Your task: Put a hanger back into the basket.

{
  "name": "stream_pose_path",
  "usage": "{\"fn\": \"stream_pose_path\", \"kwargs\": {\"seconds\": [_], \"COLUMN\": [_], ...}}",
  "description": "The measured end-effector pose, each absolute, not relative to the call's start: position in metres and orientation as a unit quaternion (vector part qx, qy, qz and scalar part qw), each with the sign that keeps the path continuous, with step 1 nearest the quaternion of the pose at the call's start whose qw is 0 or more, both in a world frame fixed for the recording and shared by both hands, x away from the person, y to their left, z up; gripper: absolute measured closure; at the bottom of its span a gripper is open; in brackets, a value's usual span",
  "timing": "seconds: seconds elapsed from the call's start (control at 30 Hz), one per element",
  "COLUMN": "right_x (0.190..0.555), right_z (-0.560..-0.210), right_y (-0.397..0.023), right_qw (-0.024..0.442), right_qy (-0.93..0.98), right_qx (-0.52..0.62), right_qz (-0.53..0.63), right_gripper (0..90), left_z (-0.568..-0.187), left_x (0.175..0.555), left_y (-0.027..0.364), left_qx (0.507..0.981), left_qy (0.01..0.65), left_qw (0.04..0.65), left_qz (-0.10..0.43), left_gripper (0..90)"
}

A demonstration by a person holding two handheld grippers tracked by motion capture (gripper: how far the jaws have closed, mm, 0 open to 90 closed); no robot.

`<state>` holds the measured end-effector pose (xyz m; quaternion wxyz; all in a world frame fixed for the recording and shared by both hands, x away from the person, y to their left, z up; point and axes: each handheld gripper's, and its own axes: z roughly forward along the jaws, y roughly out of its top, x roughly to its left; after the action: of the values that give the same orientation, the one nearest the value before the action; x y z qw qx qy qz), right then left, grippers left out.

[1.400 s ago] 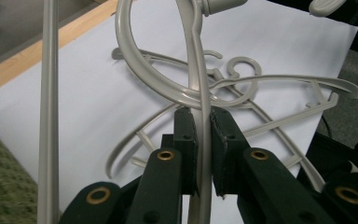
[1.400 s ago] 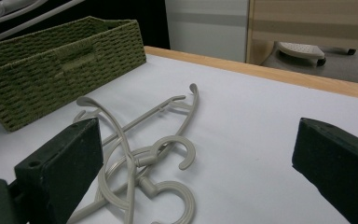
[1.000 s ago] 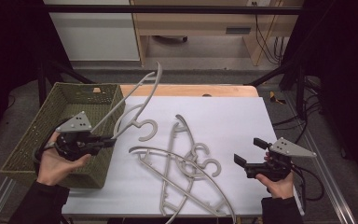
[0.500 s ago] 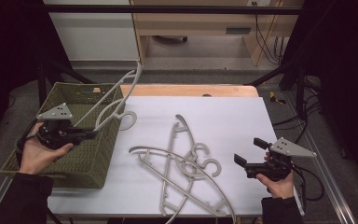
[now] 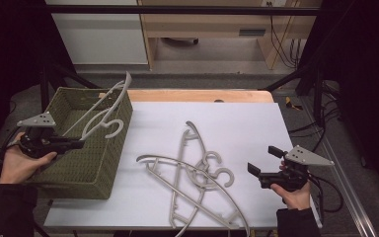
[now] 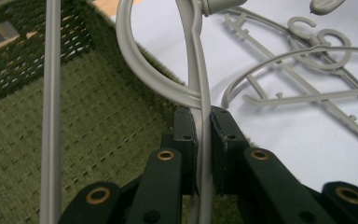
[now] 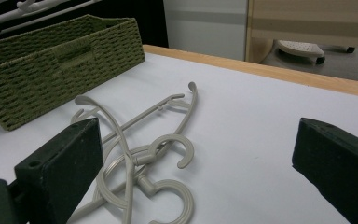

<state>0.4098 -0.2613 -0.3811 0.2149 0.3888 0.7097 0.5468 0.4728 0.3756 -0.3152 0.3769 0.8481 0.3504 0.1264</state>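
While the left gripper (image 5: pixel 76 144) is clamping a grey plastic hanger (image 5: pixel 106 109) by one thin arm, the high view is showing that hanger tilting up over the green woven basket (image 5: pixel 91 170) at the desk's left edge, hook hanging just inside the near wall. The right gripper (image 5: pixel 264 165) is sitting with its jaws apart and nothing between them, low over the white desk (image 5: pixel 256 118), just right of the loose hanger pile (image 5: pixel 197 173). Two or three hangers are lying tangled there, hooks interlocking.

Going to the left gripper view, the black pads are squeezing together on the hanger's thin round rod (image 6: pixel 204 116), with the basket's coarse weave (image 6: pixel 98 126) sitting below. Risk, as I judge it: the rod is smooth and narrow, so the hanger could be swivelling or slipping in the pads; the long arm or the hook could be catching on the basket rim and leaving it propped half out.

Turning to the right gripper view, the jaws are standing wide with bare desk between them. The pile (image 7: pixel 149 154) is lying ahead, curved, glossy, hooks nested; picking one may be dragging its neighbour along. The basket's wall (image 7: pixel 60 60) is looking stiff, with a handle slot.
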Motion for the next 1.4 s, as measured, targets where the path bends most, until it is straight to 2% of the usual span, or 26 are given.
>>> {"fn": "stream_pose_path", "kwargs": {"seconds": [0.67, 1.13, 1.4], "right_x": [0.411, 0.411, 0.411], "right_z": [-0.383, -0.382, -0.382], "right_y": [-0.261, -0.263, -0.262], "right_qw": [0.214, 0.213, 0.213], "right_qy": [0.711, 0.710, 0.709], "right_qx": [0.391, 0.389, 0.391], "right_qz": [0.544, 0.547, 0.546], "right_gripper": [2.0, 2.0, 2.0], "left_z": [-0.350, -0.373, -0.381], "left_x": [0.482, 0.486, 0.485], "left_y": [0.412, 0.410, 0.411], "left_qx": [0.853, 0.847, 0.836], "left_qy": [0.378, 0.409, 0.452], "left_qw": [0.348, 0.327, 0.292], "left_qz": [0.084, 0.090, 0.105], "left_gripper": [81.5, 81.1, 77.7]}}
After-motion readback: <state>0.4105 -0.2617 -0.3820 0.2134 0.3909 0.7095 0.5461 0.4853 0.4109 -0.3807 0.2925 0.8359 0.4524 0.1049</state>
